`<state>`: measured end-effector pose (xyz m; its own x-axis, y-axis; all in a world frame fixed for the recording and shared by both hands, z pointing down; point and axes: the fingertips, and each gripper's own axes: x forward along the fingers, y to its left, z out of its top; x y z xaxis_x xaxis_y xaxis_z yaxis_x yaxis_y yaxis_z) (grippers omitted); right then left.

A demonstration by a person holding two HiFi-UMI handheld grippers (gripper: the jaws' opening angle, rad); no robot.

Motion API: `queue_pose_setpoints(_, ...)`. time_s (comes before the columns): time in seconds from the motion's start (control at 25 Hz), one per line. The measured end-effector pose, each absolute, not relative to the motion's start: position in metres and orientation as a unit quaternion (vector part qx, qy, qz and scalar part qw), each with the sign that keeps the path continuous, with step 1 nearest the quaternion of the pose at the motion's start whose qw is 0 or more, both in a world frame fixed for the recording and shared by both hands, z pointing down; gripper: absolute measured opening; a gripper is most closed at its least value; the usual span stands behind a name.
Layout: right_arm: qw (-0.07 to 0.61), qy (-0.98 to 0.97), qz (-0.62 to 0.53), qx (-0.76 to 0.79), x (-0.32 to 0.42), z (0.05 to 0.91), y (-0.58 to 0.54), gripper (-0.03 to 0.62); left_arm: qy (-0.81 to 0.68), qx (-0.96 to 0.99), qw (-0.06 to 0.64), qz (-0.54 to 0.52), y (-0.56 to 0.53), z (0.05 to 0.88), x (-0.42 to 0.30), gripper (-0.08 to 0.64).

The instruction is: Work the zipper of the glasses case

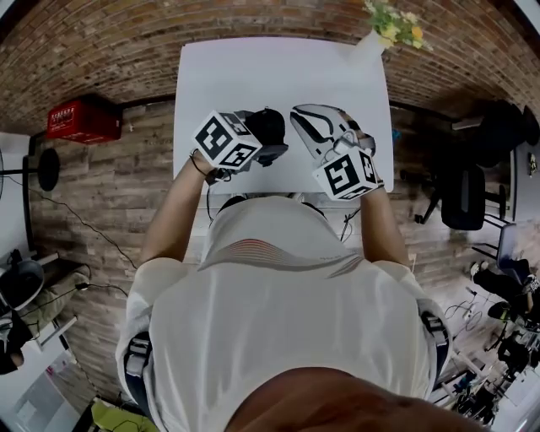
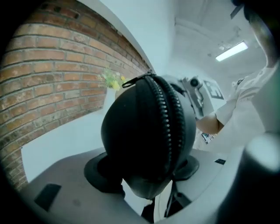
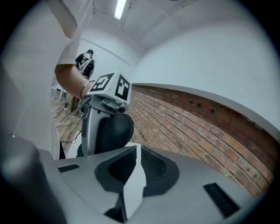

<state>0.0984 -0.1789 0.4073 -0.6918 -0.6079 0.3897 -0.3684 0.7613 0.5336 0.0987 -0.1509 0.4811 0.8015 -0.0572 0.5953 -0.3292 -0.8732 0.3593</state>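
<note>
Layout: worktop against the wall, both claws above its near edge.
The worktop (image 1: 253,67) stands with its far edge at the brick wall (image 1: 126,42); flowers (image 1: 395,24) sit at its far right corner. On the floor, a box (image 1: 83,121) lies to its left and a chair (image 1: 468,198) stands to its right. The glasses case (image 1: 270,125) sits clamped between the jaws of the left claw (image 1: 268,150). The right claw (image 3: 134,151) is just right of the case, facing it, jaws together on nothing.

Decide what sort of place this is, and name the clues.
Probably an indoor lab or workshop room: a brick wall, a white table, an office chair and loose cables on the wood floor.
</note>
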Motion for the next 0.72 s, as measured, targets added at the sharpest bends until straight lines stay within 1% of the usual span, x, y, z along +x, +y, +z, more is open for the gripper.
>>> queue_pose_setpoints(0.16,0.249,-0.895,-0.142,0.342,0.126,0.399,-0.196,0.061,-0.186,0.943,0.209,0.179,-0.184,0.436,0.085,0.272)
queue_pose_setpoints(0.36,0.198,-0.876,-0.073,0.434,0.167,0.383,-0.217,0.052,-0.337,0.924,0.161,0.078,-0.220,0.390,0.039,0.272)
queue_pose_setpoints(0.52,0.139,-0.854,-0.021,0.500,0.198,0.371,-0.230,0.051,-0.455,0.883,0.111,0.037,-0.229,0.368,-0.007,0.272)
queue_pose_setpoints(0.6,0.113,-0.846,0.002,0.520,0.210,0.367,-0.233,0.051,-0.484,0.870,0.091,0.027,-0.226,0.364,-0.021,0.272)
queue_pose_setpoints(0.72,0.099,-0.840,0.009,0.533,0.219,0.365,-0.234,0.051,-0.497,0.864,0.080,0.020,-0.223,0.363,-0.027,0.272)
